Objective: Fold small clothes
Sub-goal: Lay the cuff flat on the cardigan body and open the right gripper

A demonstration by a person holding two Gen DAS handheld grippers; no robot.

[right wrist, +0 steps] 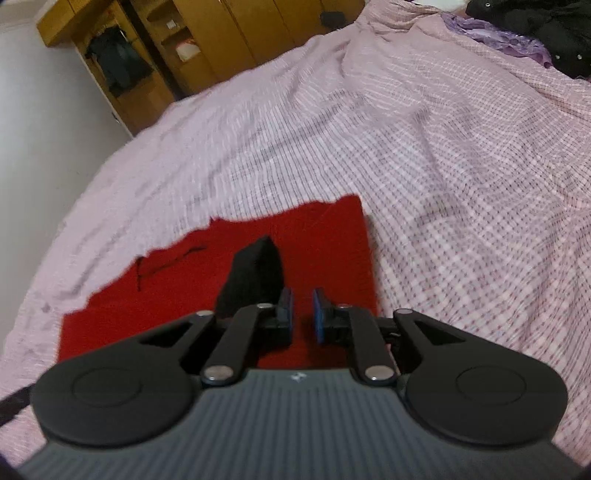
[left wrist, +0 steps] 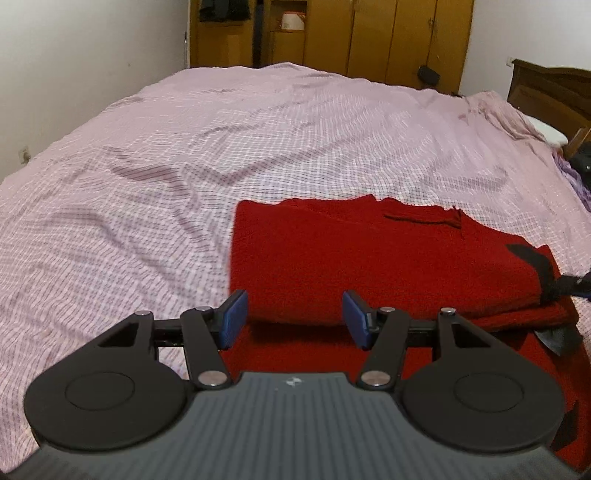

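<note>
- Two grippers are in our hands above a bed covered with a pink checked sheet.
- We see the red garment lying on the sheet at the near edge of the bed, folded over itself so that an upper layer sits on a lower one.
- Our left gripper hovers over the near-left part of the garment; its jaws are spread wide, with the rounded fold edge showing between the blue pads, and we cannot see the pads pressing on the cloth.
- Our right gripper hangs over the right part of the garment; its jaws stand a little apart, with only a narrow gap and nothing pinched between them.
- We see a black fabric piece on the red cloth just to the left of the right gripper's left finger; whether it touches the finger we cannot tell.
- From the left wrist view, a black patch shows at the garment's right edge.
- We see a wooden wardrobe standing beyond the far side of the bed.
- Some purple cloth and a dark garment lie at the far right of the bed.
</note>
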